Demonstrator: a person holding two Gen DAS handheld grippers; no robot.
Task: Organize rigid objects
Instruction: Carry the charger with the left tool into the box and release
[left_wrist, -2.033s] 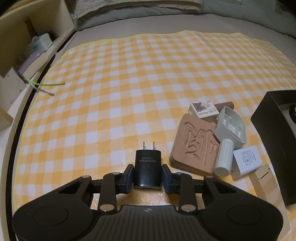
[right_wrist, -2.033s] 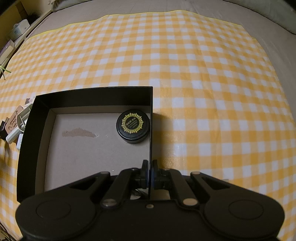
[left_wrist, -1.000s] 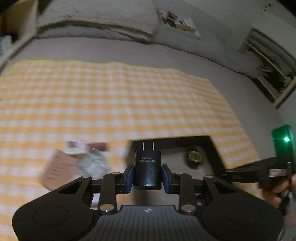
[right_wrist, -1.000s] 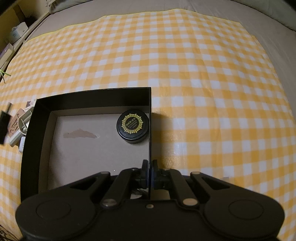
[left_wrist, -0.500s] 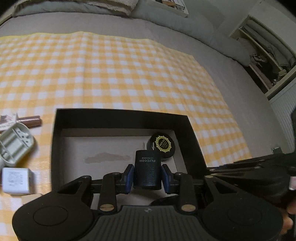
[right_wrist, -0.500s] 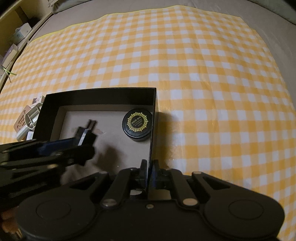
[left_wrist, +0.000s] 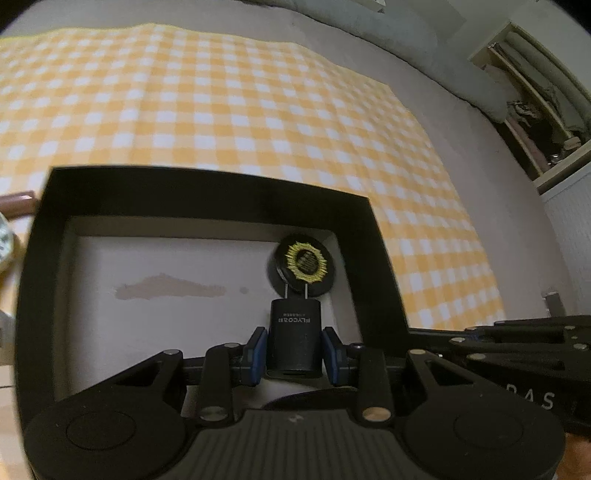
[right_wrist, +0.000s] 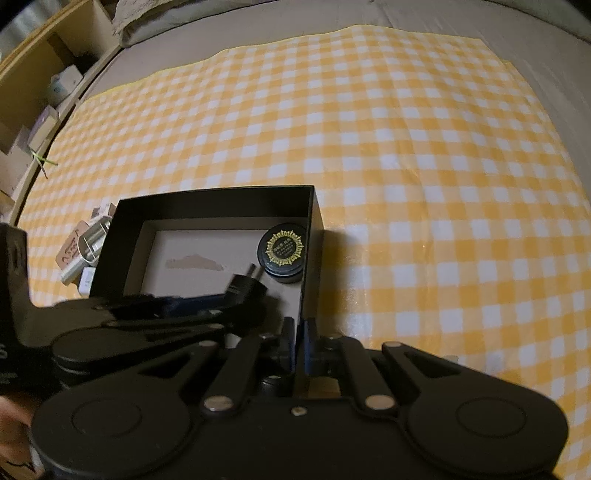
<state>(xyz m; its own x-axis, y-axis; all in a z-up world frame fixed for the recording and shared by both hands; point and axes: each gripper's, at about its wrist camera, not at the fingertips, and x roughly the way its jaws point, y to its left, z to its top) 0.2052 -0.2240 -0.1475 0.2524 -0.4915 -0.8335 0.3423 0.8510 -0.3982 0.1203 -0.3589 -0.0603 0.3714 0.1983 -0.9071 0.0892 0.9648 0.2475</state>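
Observation:
My left gripper (left_wrist: 294, 354) is shut on a black USB charger plug (left_wrist: 294, 338) and holds it inside the open black box (left_wrist: 207, 188), prongs pointing at a round black tin with a gold seal (left_wrist: 306, 265) in the box's far right corner. My right gripper (right_wrist: 297, 334) is shut on the box's near right wall (right_wrist: 309, 258). In the right wrist view the left gripper (right_wrist: 243, 291) reaches in from the left with the charger (right_wrist: 242, 286) just short of the tin (right_wrist: 282, 253).
The box sits on a yellow checked cloth (right_wrist: 406, 147) over a grey bed. Left of the box lie a wooden carved block (right_wrist: 70, 253), a grey adapter (right_wrist: 92, 240) and small white boxes. Shelves (right_wrist: 33, 85) stand at the far left.
My left gripper has carried the charger from the cloth by the pile over to the box and lowered it inside, close to the tin. My right gripper has kept its grip on the box wall.

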